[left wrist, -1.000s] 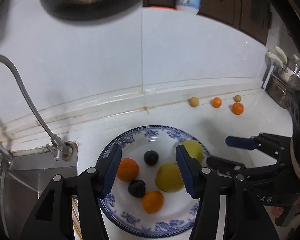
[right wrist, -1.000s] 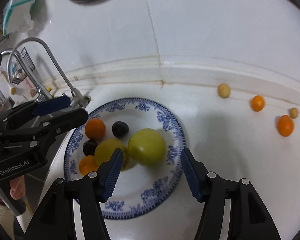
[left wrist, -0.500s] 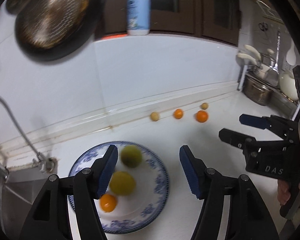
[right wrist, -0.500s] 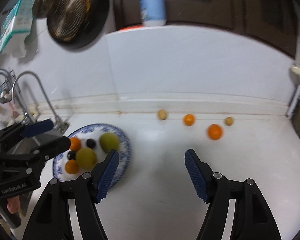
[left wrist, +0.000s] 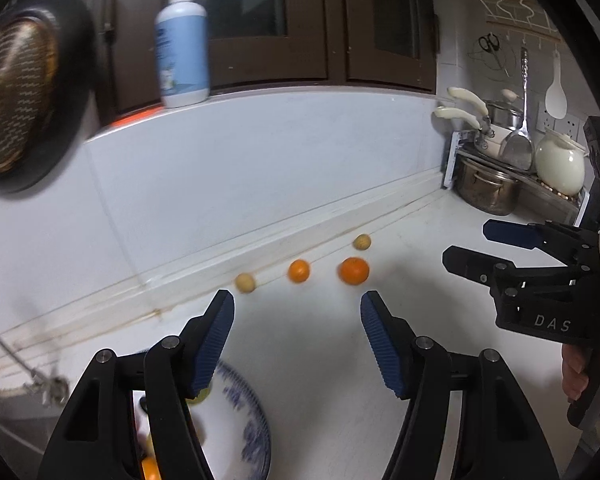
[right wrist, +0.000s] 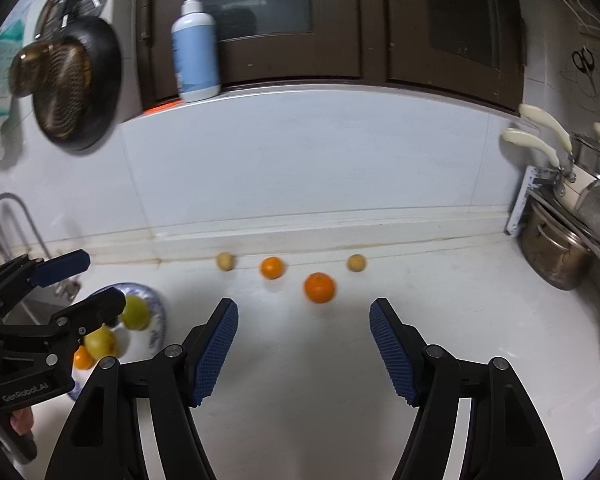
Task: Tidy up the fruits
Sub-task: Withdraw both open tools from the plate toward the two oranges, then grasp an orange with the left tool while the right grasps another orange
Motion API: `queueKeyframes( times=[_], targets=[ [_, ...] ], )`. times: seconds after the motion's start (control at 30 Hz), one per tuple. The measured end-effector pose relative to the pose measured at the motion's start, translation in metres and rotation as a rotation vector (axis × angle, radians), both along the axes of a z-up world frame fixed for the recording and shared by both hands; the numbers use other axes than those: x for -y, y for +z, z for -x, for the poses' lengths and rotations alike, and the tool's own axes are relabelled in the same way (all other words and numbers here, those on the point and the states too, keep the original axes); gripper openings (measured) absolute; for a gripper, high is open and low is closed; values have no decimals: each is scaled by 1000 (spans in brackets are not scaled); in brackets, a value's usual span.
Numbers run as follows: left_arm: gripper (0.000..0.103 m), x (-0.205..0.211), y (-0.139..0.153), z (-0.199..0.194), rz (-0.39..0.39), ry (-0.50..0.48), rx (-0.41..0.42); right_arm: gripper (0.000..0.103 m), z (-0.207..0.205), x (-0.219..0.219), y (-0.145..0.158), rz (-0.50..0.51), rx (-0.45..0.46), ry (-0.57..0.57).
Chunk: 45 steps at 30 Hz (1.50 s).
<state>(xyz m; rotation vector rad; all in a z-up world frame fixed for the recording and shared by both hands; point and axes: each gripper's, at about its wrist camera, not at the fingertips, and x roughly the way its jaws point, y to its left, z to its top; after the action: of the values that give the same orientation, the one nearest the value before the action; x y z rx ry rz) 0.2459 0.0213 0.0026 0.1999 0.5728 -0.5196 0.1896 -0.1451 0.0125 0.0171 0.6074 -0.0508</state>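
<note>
Bare counter [right wrist: 300,360], fruits [right wrist: 319,287] near backsplash [right wrist: 300,168]

Both fisheye views bend hard at the edges, a black vignette ringing each picture; light is soft and even, cool on the pale tiled wall [right wrist: 300,160], dim on the dark brown cabinet doors [right wrist: 340,20]; the white worktop [right wrist: 320,360] glows without hard glare; faint shadows sit under the small round orange fruits [right wrist: 319,288]; motion blur smears the blue-and-white patterned plate [left wrist: 252,420] and the blue pump bottle [left wrist: 183,52].
</note>
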Motion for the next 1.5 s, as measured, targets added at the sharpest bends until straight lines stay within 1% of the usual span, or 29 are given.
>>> queueKeyframes(
  times=[0.17,0.37,0.53,0.6,0.7,0.83,0.97,1.07,1.13,1.2,1.33,1.43,1.47,1.5],
  targets=[
    [64,15,-13,-30,-26,-46,-9,69,-20,12,-6,13,-10,2],
    [64,28,-33,-67,-51,-91,-55,69,-48,17,-23,31,-56,24],
    [62,43,-48,-96,-90,-118,-86,69,-76,25,-43,-18,-110,35],
    [59,51,-55,-108,-120,-127,-104,69,-85,26,-51,-31,-126,42],
    [59,59,-65,-122,-157,-135,-132,69,-100,28,-65,-48,-156,48],
    [54,68,-81,-140,-195,-146,-171,69,-116,31,-83,-80,-194,50],
    [49,76,-95,-155,-214,-143,-202,68,-126,33,-97,-94,-220,59],
    [47,81,-102,-163,-216,-141,-222,66,-134,32,-105,-95,-232,71],
    [42,84,-106,-167,-221,-142,-233,65,-140,32,-109,-93,-242,78],
    [41,86,-110,-170,-233,-142,-239,65,-145,31,-113,-87,-248,86],
    [38,93,-116,-177,-247,-144,-250,63,-150,29,-118,-83,-256,97],
    [37,98,-118,-179,-252,-144,-253,58,-153,28,-120,-95,-258,105],
    [37,99,-119,-180,-256,-143,-253,58,-154,28,-121,-104,-256,111],
    [34,100,-120,-181,-257,-142,-256,58,-155,27,-121,-105,-257,112]
  ],
)
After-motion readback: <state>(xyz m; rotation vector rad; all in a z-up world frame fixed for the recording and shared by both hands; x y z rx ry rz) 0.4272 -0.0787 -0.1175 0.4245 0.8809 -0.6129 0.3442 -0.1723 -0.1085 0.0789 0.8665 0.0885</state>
